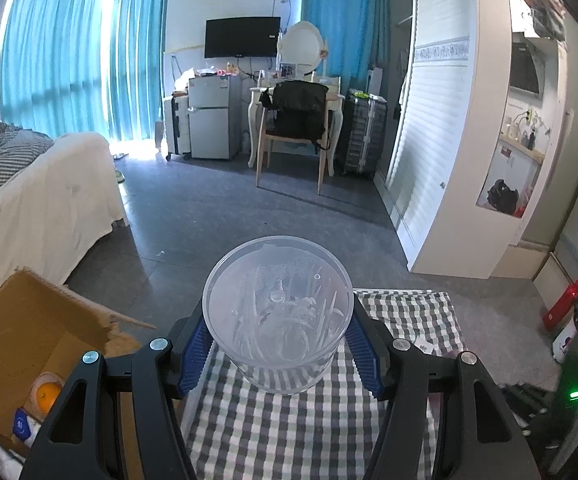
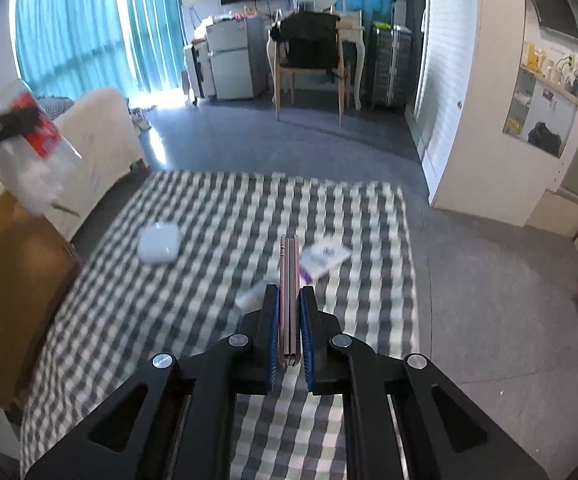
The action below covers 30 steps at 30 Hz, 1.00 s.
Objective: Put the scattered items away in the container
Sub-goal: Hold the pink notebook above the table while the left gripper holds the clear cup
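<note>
My left gripper (image 1: 279, 334) is shut on a clear round plastic tub (image 1: 277, 312), held above the checkered cloth (image 1: 273, 432), its embossed lid facing the camera. An open cardboard box (image 1: 29, 320) stands to its left with an orange (image 1: 47, 396) inside. My right gripper (image 2: 289, 312) is shut on a thin pink folded phone (image 2: 288, 280), held edge-up above the checkered cloth (image 2: 193, 280). On the cloth lie a white earbud case (image 2: 159, 244) and a white and purple packet (image 2: 323, 258). The left gripper, blurred, shows at the right wrist view's left edge (image 2: 5, 128) with a plastic item with a red label (image 2: 41, 128).
The cardboard box (image 2: 13, 280) stands at the cloth's left edge. A white-covered bed (image 1: 37, 200) lies beyond it. A chair with a black bag (image 1: 297, 120), a small fridge (image 1: 213, 116) and a suitcase (image 1: 363, 136) stand at the back. A white cabinet (image 1: 457, 140) is on the right.
</note>
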Tool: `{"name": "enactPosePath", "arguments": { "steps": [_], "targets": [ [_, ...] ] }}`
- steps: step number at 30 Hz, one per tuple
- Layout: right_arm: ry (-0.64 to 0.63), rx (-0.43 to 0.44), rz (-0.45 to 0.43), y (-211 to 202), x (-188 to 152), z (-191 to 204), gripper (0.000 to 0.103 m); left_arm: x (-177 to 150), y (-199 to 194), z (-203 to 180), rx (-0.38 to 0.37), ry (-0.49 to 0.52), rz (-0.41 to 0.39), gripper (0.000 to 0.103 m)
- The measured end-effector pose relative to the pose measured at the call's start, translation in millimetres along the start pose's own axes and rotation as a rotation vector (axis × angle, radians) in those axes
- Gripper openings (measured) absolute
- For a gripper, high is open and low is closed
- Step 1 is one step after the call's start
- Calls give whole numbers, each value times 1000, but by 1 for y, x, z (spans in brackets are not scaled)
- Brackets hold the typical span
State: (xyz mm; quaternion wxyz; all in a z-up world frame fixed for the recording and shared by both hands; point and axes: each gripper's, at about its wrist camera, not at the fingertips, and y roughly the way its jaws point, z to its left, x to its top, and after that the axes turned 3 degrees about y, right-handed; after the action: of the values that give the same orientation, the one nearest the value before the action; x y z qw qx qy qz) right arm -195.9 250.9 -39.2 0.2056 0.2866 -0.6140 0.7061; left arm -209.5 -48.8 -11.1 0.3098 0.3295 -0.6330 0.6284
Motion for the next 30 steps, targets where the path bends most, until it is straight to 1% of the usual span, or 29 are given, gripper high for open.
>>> {"name": "enactPosePath", "arguments": {
  "steps": [2,7,15,20,26,30],
  "targets": [
    [-3,-8,-7,3,-5,-2,10,-3,-4,4,3,-6,0,63],
    [-14,-1,11,3,-3,-4,10,-8,-6,6,1,-14,7,63],
    [-21,9,22,10,-1,-5,11,-11,3,-2,-9,0,22,63],
    [-21,0,59,26,-6,-5,12,-14,6,0,-8,-4,28,63],
    [-16,-11,80,40,-10,-3,12,-16,14,2,1,-4,41,63],
    [-14,-14,82,42,-11,-2,11,-18,19,4,3,-4,50,63]
  ]
}}
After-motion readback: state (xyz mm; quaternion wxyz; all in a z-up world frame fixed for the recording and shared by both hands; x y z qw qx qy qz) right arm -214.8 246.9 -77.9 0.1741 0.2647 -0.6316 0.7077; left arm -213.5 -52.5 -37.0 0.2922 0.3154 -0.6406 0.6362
